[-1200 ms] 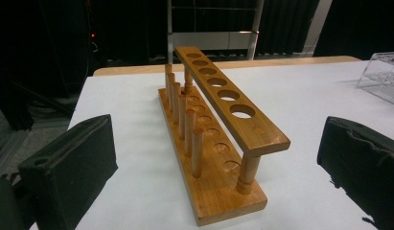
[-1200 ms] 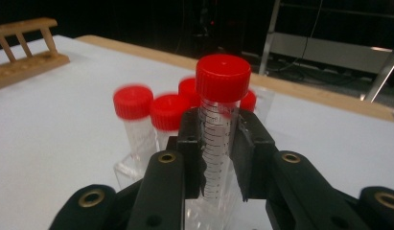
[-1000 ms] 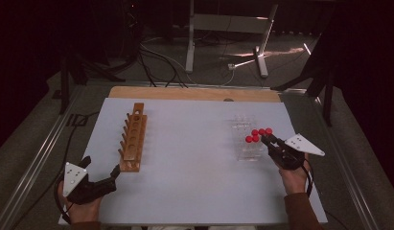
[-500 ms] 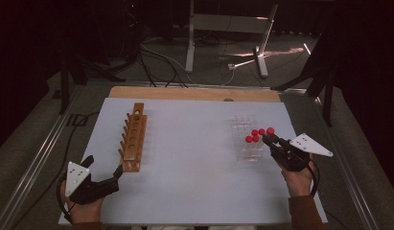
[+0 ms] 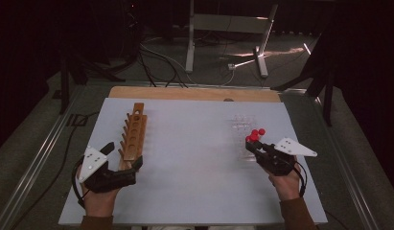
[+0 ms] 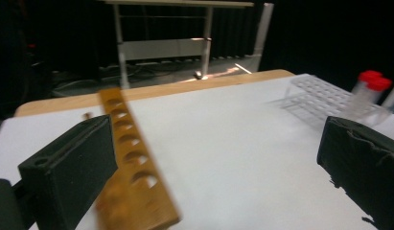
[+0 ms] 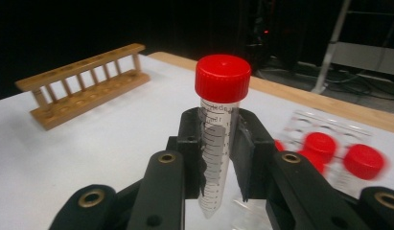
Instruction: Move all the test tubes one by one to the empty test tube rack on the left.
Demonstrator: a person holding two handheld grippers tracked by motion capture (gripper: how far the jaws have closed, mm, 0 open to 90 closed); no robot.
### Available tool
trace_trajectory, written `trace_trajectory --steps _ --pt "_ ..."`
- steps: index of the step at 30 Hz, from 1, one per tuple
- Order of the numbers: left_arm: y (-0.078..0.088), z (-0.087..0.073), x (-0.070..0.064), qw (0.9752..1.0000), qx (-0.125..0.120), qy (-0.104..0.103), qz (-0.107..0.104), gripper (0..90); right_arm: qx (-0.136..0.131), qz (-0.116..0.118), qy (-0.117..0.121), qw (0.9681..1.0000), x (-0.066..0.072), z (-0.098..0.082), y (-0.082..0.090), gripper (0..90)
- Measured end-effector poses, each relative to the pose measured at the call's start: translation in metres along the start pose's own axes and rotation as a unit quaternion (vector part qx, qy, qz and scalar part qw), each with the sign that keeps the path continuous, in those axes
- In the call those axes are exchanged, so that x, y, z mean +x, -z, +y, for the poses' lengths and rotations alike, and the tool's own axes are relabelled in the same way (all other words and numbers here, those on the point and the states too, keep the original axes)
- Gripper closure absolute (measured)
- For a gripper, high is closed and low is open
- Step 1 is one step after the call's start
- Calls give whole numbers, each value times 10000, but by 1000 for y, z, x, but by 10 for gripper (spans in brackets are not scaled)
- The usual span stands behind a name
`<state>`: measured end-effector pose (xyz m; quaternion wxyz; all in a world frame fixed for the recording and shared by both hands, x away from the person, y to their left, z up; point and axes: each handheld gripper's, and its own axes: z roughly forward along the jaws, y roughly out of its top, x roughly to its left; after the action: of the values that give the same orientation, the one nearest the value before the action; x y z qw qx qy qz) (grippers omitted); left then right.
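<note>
In the right gripper view the tube's [image 7: 217, 143] lower tip is hidden behind the jaws, and the red-capped tubes [image 7: 357, 160] beyond are blurred. The right hand-held gripper [image 5: 253, 146], at the lower right of the high view, is clamped on this upright tube with a red cap. The left hand-held gripper [image 5: 123, 156], lower left, gapes wide and holds nothing, its jaws astride the near end of the wooden rack [image 5: 133, 136]. The clear rack [image 5: 241, 125] is faint. Mid-bench [image 5: 190, 143] lies bare.

Place: lab-like recording room
Signs: wooden tube rack [image 5: 133, 137], clear tube rack [image 5: 242, 129], red-capped tubes [image 5: 255, 134] on white tabletop [image 5: 194, 158], black curtains
</note>
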<state>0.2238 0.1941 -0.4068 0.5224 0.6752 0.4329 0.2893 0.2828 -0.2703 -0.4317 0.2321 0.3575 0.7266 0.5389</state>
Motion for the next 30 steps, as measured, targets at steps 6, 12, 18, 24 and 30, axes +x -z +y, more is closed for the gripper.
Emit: trace_trajectory --steps 6,12,18,24,30 --pt "-21 19 -20 9991 21 -113 -406 11 35 167 120 9998 15 2 -8 744" --pt "-45 31 -40 9967 89 -130 -790 11 90 318 119 9994 26 2 -15 744" --pt "-71 33 -59 9937 245 -218 -1076 18 152 432 172 9988 36 2 -23 744" --pt "-91 36 -81 9901 354 -355 -1309 40 224 493 208 9983 44 0 -30 743" --pt "-105 38 -96 9861 362 -283 -1598 43 319 614 247 9973 54 -1 -36 743"
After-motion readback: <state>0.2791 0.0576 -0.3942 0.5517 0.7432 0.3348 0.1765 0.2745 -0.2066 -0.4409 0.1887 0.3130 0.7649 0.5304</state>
